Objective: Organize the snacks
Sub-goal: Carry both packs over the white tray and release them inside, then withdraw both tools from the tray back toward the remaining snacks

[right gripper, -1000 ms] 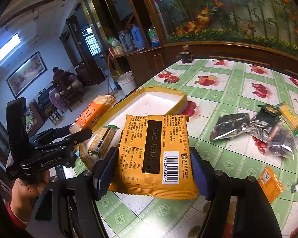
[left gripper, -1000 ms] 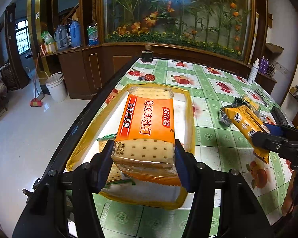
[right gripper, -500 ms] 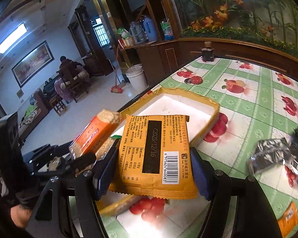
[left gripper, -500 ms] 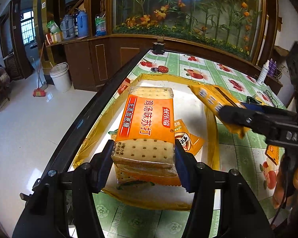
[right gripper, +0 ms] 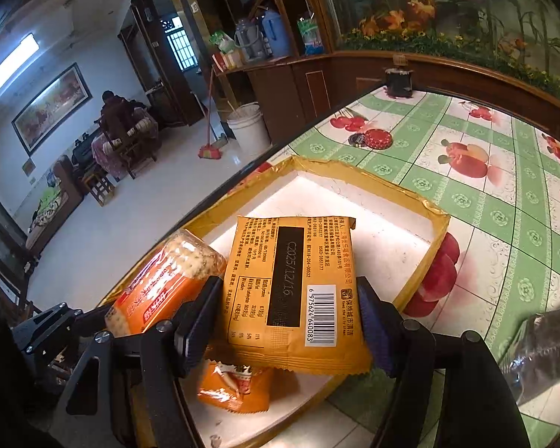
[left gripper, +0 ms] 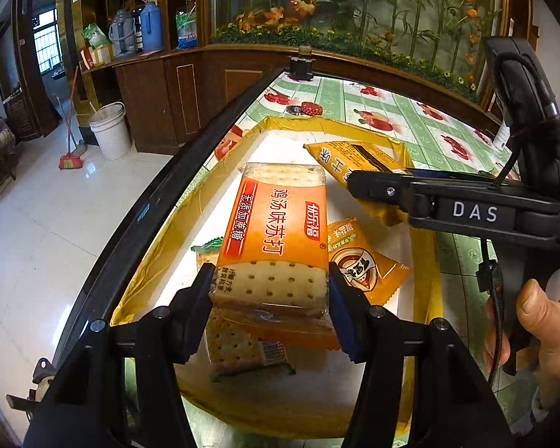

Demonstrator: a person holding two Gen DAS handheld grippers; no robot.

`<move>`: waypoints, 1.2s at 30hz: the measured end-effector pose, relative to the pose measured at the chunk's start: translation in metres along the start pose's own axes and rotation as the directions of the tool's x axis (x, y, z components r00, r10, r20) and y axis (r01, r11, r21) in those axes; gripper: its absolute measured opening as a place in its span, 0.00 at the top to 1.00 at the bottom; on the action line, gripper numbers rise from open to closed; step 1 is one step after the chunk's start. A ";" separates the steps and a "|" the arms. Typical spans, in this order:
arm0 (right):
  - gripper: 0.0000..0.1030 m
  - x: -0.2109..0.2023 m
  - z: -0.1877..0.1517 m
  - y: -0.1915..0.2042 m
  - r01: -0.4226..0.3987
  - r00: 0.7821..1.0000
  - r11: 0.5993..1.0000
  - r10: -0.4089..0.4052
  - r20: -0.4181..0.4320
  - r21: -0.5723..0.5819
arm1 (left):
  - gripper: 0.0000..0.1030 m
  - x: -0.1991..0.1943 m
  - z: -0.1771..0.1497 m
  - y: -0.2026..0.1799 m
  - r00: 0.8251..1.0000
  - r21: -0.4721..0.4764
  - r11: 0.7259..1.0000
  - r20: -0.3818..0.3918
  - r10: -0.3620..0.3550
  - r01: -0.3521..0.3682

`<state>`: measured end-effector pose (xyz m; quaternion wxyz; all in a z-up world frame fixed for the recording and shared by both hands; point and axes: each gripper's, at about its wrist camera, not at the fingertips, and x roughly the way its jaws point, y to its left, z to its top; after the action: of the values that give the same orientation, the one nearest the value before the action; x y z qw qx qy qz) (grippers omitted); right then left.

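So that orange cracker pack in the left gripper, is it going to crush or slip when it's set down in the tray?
The cracker pack looks stiff: it juts straight out of the left gripper without sagging. Its glossy film may be slippery. The crackers showing through probably crack if squeezed.

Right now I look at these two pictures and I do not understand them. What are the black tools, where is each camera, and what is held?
No robot is here: a person holds a hand tool with two fingers in each hand, with a camera on each tool looking forward along the fingers. In the left camera's picture, the left gripper clamps an orange cracker pack over the yellow-rimmed tray; the right tool and the person's hand reach in beside it. In the right camera's picture, the right gripper clamps a yellow snack packet above the same tray. Small snack packets already lie inside. The tray sits on a fruit-print tablecloth.
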<state>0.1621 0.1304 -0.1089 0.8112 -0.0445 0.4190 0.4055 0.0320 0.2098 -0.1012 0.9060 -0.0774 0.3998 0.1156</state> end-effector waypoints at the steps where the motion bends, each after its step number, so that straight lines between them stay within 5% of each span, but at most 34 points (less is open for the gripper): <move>1: 0.31 0.002 0.000 -0.001 -0.001 1.000 1.000 0.001 -0.003 0.000 | 0.45 0.001 0.000 0.000 1.000 0.001 1.000 -0.004 0.000 0.000; 8: 0.31 0.008 0.000 0.001 0.015 1.000 1.000 -0.015 -0.008 -0.014 | 0.43 0.011 0.001 0.000 0.999 -0.003 1.000 -0.041 0.019 -0.019; 11: 0.32 0.004 0.000 0.000 0.014 1.000 1.000 -0.014 -0.001 -0.011 | 0.34 0.006 0.002 -0.004 0.998 0.020 0.998 -0.029 0.057 -0.057; 19: 0.31 -0.044 -0.006 -0.015 0.015 0.997 0.999 -0.018 0.075 0.039 | 0.26 -0.012 0.008 -0.006 0.992 0.033 0.992 0.029 0.120 -0.121; 36: 0.22 -0.139 -0.080 -0.057 0.106 0.982 0.983 -0.127 0.138 0.150 | 0.20 -0.047 0.011 -0.048 0.989 0.088 0.989 0.097 0.110 -0.118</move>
<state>0.1061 -0.0269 -0.0763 0.8633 0.0187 0.3827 0.3286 0.0222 0.1588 -0.0568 0.9179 -0.0066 0.3666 0.1519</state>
